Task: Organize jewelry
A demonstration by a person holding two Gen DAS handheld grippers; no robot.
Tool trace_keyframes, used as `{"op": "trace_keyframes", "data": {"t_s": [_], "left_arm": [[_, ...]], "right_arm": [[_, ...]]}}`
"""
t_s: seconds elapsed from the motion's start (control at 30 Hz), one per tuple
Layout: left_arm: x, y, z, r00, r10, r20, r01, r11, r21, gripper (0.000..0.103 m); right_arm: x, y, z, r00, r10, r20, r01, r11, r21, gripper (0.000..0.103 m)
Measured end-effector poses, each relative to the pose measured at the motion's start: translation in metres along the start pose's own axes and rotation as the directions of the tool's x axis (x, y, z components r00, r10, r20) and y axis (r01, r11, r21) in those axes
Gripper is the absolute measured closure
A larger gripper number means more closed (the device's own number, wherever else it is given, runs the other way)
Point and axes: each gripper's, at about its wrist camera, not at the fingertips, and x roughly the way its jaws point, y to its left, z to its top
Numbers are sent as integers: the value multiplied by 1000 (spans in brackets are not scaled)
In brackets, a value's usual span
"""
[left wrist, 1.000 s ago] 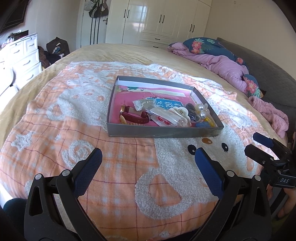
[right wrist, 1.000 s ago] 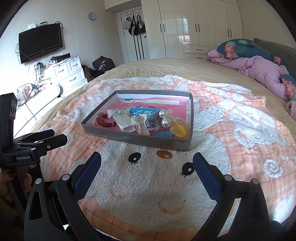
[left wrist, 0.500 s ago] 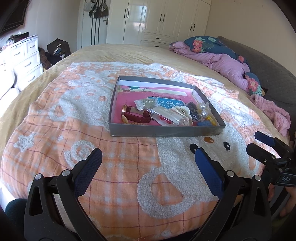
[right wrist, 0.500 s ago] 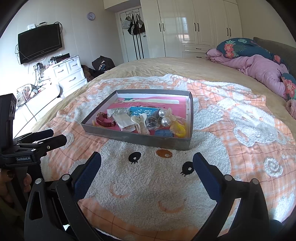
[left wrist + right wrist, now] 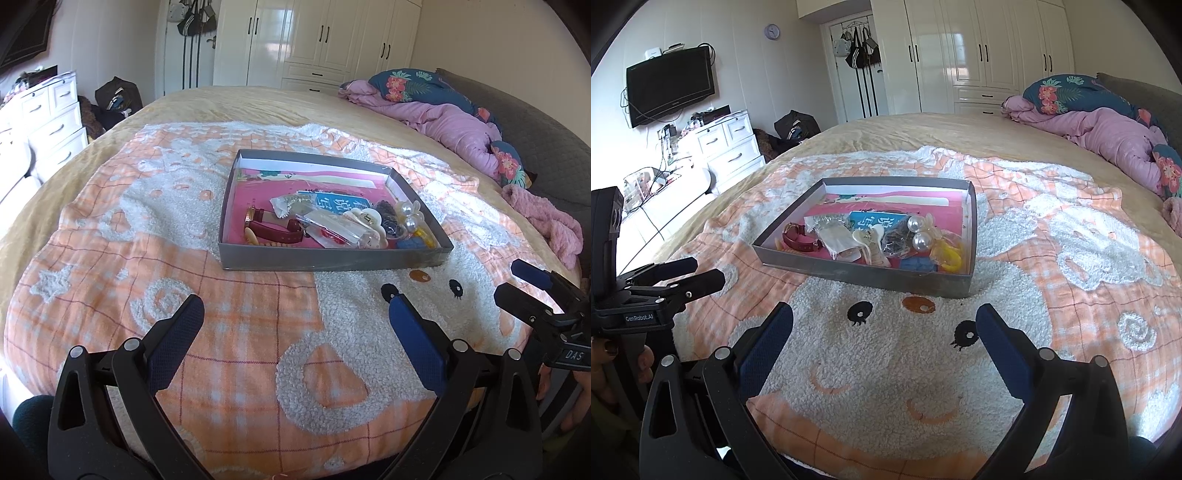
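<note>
Spread over the bed, an orange-checked fleece blanket carries a shallow grey cardboard tray of light, slippery jewelry; my left claw and right claw gape empty, and I'd pinch the stiff red-strapped watch by its band.

Bare blanket lying between both grippers and the tray. Low grey tray wall standing across the approach. Crowded items filling the near half; far pink floor lying free.

Walls: pale, plain.
Wardrobe: white, glossy, along the far wall.
Television: wall-mounted, left.
Drawer unit: white, below television.
Clock: beside door.
Light: bright daylight.
</note>
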Motion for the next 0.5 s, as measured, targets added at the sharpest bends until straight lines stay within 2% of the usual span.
{"op": "trace_keyframes", "data": {"t_s": [0.5], "left_arm": [[0,0,0,1000,2,-1,-2,1000,4,9]], "right_arm": [[0,0,-1,1000,-3,1,3,1000,0,4]]}}
